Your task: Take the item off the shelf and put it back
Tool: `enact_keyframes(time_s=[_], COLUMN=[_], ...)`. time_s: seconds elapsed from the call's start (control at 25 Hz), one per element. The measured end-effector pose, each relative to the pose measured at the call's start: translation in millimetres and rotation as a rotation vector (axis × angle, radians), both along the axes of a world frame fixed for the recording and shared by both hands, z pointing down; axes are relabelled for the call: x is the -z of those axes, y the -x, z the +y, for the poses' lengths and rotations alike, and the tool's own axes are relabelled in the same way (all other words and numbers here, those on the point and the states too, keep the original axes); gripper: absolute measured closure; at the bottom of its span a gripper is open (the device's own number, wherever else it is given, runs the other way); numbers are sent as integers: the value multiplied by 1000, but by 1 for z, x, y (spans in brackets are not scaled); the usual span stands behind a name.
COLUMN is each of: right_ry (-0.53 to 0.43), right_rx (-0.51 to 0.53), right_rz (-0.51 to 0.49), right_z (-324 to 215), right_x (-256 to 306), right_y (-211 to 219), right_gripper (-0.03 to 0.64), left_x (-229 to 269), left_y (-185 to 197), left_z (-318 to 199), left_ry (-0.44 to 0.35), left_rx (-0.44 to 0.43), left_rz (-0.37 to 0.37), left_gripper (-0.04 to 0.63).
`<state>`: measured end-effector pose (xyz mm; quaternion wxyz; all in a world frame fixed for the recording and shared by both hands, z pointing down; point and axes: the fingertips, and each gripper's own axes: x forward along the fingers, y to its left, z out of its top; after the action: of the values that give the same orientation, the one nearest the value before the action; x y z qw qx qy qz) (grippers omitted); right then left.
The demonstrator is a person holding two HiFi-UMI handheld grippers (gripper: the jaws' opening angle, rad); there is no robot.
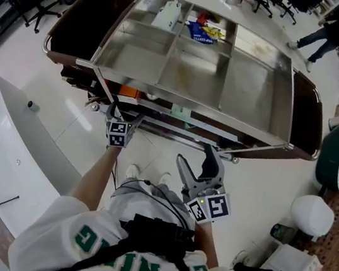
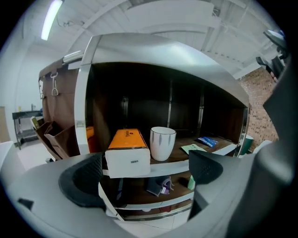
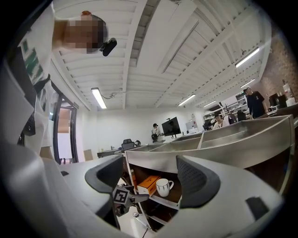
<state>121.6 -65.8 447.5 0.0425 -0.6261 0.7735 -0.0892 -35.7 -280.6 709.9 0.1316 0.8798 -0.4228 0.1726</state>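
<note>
L gripper (image 1: pixel 119 120) is held out w/ the arm nearly straight, low in front of the shelf (image 1: pixel 273 84). It points about level into the shelf's open side. Its fingers (image 2: pixel 83 180) stand wide apart and hold nothing. The orange box (image 2: pixel 125 148) shows btw. them but lies further in, not touched.

R gripper (image 1: pixel 197 163) is closer to the body, elbow bent, and tilted somewhat upward toward the shelf. Its fingers (image 3: pixel 195 179) are also wide apart and empty.

The orange box is a long carton w/ an orange top and a white end face that carries a small dark mark. It lies flat on an inner board of the shelf, white end at the board's front edge. A white mug (image 2: pixel 162 143) stands upright on the same board, just beside the box.
</note>
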Motion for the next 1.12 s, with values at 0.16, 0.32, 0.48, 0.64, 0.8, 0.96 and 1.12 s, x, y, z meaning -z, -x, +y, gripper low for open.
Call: enact_keyframes(time_s=[0.16, 0.32, 0.48, 0.64, 0.8, 0.96, 1.12], right_ry=[11, 11, 21, 34, 39, 44, 46], right_rx=[-26, -60, -89, -107, -122, -135, -135], right_rz=[5, 16, 18, 17, 24, 33, 38], right_z=[4, 9, 17, 23, 27, 30, 32], right_x=[-2, 1, -3, -5, -5, -6, -6], right_y=[-6, -14, -19, -21, -22, -24, -24], right_gripper=[239, 239, 239, 239, 239, 239, 239], left_x=[-4, -11, -21, -31, -38, -41, -41], left_y=[-3, -6, -2, 1, 3, 1, -3], left_z=[-22, -36, -50, -61, -69, -73, -78], left_ry=[31, 65, 81, 85, 87, 92, 91], left_rx=[32, 34, 56, 73, 79, 78, 72], left_rz=[15, 11, -2, -6, -9, -14, -26], left_gripper=[38, 38, 38, 38, 38, 54, 98])
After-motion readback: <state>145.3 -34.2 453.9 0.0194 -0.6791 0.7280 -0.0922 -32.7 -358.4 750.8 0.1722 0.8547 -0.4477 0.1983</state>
